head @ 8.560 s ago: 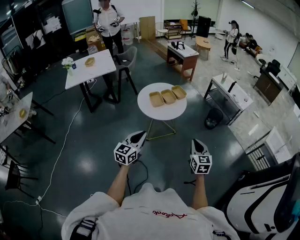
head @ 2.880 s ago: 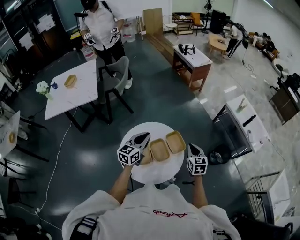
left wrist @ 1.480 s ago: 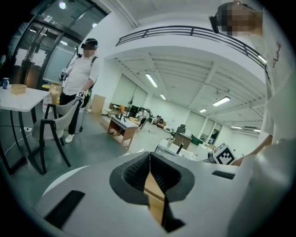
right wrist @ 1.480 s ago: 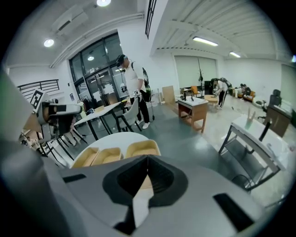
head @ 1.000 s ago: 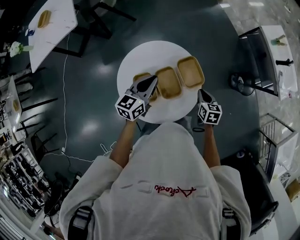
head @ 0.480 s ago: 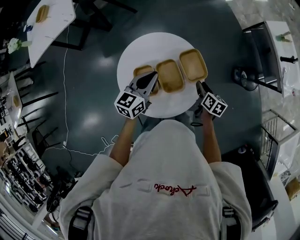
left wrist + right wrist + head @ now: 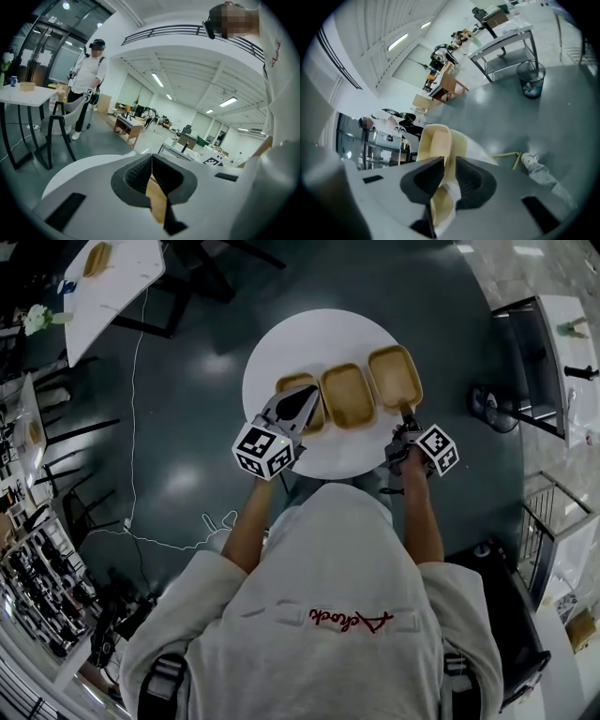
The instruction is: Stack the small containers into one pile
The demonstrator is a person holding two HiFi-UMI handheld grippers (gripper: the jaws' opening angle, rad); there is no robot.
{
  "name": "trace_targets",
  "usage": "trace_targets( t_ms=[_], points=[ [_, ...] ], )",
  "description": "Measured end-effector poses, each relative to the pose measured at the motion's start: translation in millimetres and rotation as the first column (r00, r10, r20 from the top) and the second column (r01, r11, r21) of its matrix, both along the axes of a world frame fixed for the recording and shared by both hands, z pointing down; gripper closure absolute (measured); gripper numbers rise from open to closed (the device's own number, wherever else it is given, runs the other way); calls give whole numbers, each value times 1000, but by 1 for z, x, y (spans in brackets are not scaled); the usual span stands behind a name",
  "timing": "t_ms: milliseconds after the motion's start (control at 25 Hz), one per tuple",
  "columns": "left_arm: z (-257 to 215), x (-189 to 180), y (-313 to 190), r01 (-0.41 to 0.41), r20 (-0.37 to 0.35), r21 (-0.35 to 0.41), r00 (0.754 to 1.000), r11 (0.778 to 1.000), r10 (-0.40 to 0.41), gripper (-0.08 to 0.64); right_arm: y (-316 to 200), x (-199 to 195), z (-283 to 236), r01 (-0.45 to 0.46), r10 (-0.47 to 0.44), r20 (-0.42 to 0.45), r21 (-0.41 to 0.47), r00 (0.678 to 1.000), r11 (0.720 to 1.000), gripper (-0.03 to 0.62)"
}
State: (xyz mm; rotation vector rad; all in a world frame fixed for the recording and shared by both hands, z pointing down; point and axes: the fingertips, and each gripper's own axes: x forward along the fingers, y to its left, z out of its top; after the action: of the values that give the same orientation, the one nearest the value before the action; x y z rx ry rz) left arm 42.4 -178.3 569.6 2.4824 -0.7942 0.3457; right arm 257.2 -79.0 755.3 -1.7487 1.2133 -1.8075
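Observation:
Three tan containers stand in a row on the round white table (image 7: 319,343): the left (image 7: 289,383), the middle (image 7: 347,396) and the right (image 7: 395,377). My left gripper (image 7: 302,401) hovers over the left container with its jaws shut (image 7: 151,173); tan shows below the pads. My right gripper (image 7: 407,416) is rolled onto its side at the near rim of the right container. Its jaws have just been closing, and the right container's wall (image 7: 436,140) fills the gap between the pads (image 7: 449,176).
A white table (image 7: 122,277) carrying another tan container stands at the far left, with dark chairs beside it. A desk frame (image 7: 539,343) and a bin (image 7: 530,79) lie to the right. A person (image 7: 89,70) stands beyond the round table.
My right gripper has rolled onto its side and sunk to the near rim of the right container, taking hold of it. The left gripper has stayed over the left container.

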Motion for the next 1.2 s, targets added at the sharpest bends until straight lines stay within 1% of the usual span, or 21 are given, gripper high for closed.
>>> trace_targets(
  t_ms=[80,200,320,440,560,800,960,1080,1200],
  points=[
    [0,-4,0,8,0,1,1000,1000,-8,549,-3,0,1,-34,34,31,7,999,999,524],
    [-1,-7,-1,20,0,3,1000,1000,-20,549,-5,3,-1,-56,55,54,15,997,998,555],
    [-4,-9,-2,31,-5,8,1000,999,-31,549,-6,6,-7,-77,73,76,43,994,996,566],
    [-7,-12,-2,37,-10,14,999,999,-37,549,-6,6,-20,-81,74,78,78,994,994,566],
    [-11,-14,-3,43,-15,22,999,999,-43,549,-8,1,-40,-99,85,116,124,990,987,566],
    [-22,-23,-6,61,-32,43,998,997,-60,549,-10,-34,-70,-79,50,165,173,985,982,566],
    [-28,-34,-6,77,-39,56,996,995,-75,548,-5,-66,-71,-43,13,179,163,984,986,566],
    [-31,-45,-5,93,-40,61,995,994,-90,549,0,-84,-69,-44,14,198,148,980,988,566],
    [-30,-60,-5,106,-37,61,994,993,-104,549,3,-101,-65,-31,3,196,137,981,990,566]
  ],
)
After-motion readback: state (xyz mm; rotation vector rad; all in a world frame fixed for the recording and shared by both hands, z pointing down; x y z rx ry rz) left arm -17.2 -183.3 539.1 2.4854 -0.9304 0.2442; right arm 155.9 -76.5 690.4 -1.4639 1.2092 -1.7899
